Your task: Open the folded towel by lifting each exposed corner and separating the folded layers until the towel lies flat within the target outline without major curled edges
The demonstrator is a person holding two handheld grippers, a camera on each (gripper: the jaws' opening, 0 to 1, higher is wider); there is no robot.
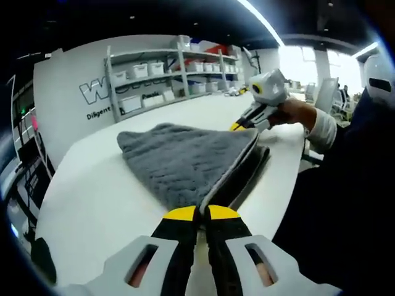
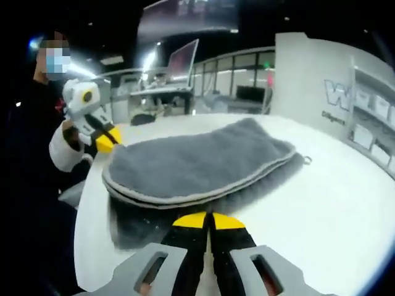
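A white wall panel (image 1: 74,86), upper left in the left gripper view, bears a large "W" and below it "Diligent", both cut off by shelves (image 1: 166,77).

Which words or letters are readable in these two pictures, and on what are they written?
"W": large letter on the white wall panel, the rest hidden behind the shelves.
"Diligent": small line under it, cut off by the shelves.
The same lettering in the right gripper view: too blurred to read.

Grey plush towel (image 1: 185,161) (image 2: 197,161), folded in layers with pale piped edges; lying mid-frame on white tabletop.
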